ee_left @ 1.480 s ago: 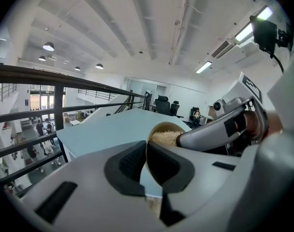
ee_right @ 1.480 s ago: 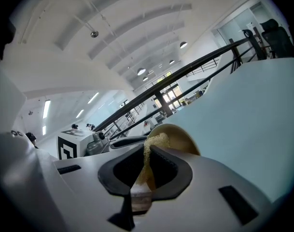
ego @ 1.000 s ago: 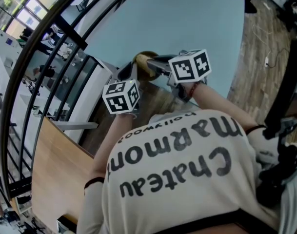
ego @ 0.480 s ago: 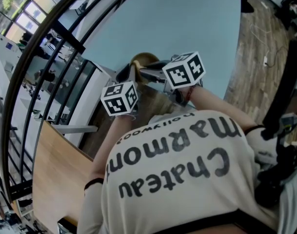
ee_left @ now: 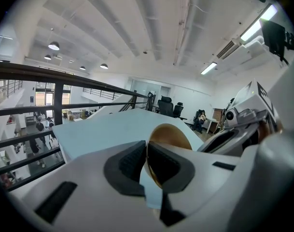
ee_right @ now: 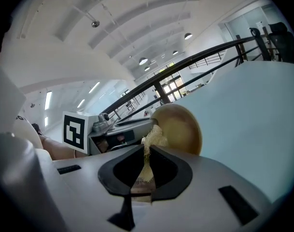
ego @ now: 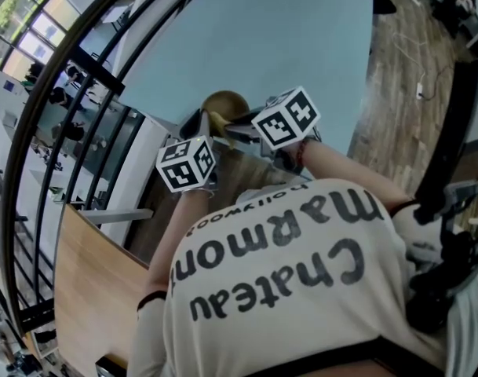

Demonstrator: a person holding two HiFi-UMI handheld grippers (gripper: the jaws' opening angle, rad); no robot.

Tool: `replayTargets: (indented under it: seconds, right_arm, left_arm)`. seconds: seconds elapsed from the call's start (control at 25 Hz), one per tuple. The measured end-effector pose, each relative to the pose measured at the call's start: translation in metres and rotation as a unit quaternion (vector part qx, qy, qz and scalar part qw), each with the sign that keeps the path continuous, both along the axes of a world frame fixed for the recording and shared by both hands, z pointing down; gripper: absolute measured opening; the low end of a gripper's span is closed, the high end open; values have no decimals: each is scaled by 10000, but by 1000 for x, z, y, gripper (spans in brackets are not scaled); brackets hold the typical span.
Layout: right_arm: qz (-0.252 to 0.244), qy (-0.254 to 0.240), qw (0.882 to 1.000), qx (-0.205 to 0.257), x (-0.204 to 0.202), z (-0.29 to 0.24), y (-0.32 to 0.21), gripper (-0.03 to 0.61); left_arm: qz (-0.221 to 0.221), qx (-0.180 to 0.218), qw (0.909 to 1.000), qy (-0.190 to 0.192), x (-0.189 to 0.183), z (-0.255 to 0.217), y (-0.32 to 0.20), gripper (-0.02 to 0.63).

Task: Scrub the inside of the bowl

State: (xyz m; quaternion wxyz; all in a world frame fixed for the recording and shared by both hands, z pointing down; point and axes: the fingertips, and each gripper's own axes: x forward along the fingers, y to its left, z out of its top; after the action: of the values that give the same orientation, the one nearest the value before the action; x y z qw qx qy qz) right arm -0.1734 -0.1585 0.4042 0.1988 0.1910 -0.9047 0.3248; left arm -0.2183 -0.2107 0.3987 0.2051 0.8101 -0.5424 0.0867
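Wood bowl [ego: 225, 103], head view: held up over pale-blue table [ego: 301, 38]. Left gripper view: left gripper [ee_left: 147, 162] jaws clamped on rim; prob. stiff, light, slick, so rim hold suits. Right gripper view: right gripper [ee_right: 146, 166] pinches soft fibre scrubber [ee_right: 151, 137] at bowl's edge.

Bowl [ego: 223, 103]: near side hidden behind marker cubes [ego: 284, 118], head view.
Scrubbing pad [ee_right: 153, 137]: lower part buried between right gripper [ee_right: 147, 151] fingers [ee_right: 168, 170].
People [ee_left: 38, 132] beyond railing [ee_left: 64, 76]: too small to detail.
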Motion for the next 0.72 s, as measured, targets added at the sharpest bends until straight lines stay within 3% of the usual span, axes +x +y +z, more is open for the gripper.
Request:
replayTargets:
  seconds: [0.48, 0.72]
  right_arm:
    - [103, 908, 9958, 44, 73, 32, -6, 58]
    - [336, 1035, 9941, -8, 97, 35, -13, 58]
  left_arm:
    - [1, -198, 9998, 67, 40, 11, 8, 18]
    - [81, -77, 9999, 16, 52, 7, 13, 20]
